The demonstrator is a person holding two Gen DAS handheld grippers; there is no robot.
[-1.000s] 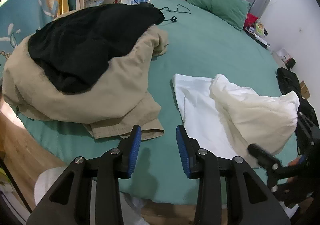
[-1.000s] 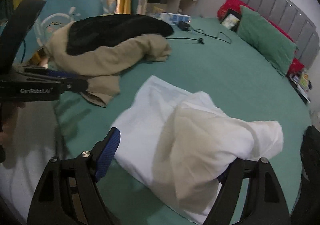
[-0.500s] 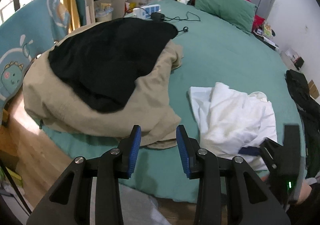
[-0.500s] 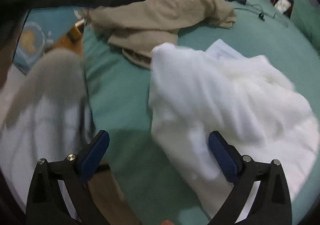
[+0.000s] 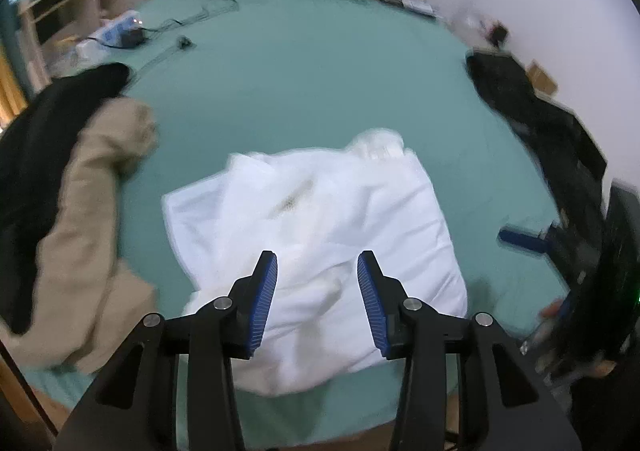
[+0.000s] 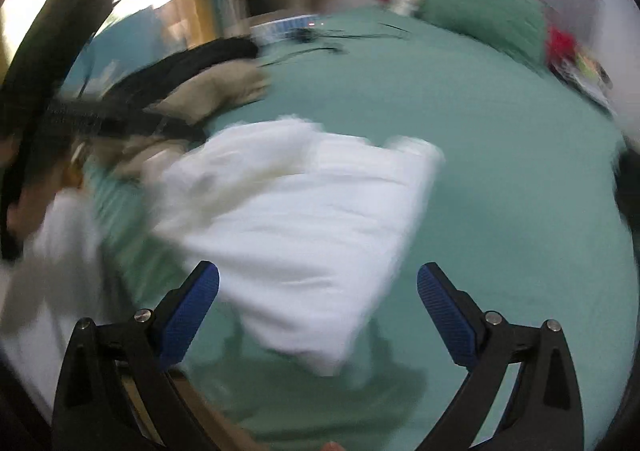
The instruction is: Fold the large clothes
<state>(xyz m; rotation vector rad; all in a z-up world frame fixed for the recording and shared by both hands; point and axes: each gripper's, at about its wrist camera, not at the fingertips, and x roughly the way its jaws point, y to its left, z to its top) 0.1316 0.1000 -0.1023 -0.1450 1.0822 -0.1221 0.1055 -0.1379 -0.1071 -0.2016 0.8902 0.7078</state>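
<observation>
A: Left wrist view first: what's different from a second ago?
B: The white garment (image 5: 320, 219) was bunched in a loose heap; now it lies dropped on the green bed (image 5: 320, 63), a rough rectangle. The left gripper (image 5: 317, 279) has swung over it, jaws spread, holding nothing. The tan and black pile (image 5: 80, 191) sits to its left.
A: And the right wrist view?
B: Blurred. The right gripper (image 6: 318, 291) has let go, jaws wide apart above the garment's (image 6: 304, 219) near edge. So it looks part-folded, probably needing smoothing or another fold
</observation>
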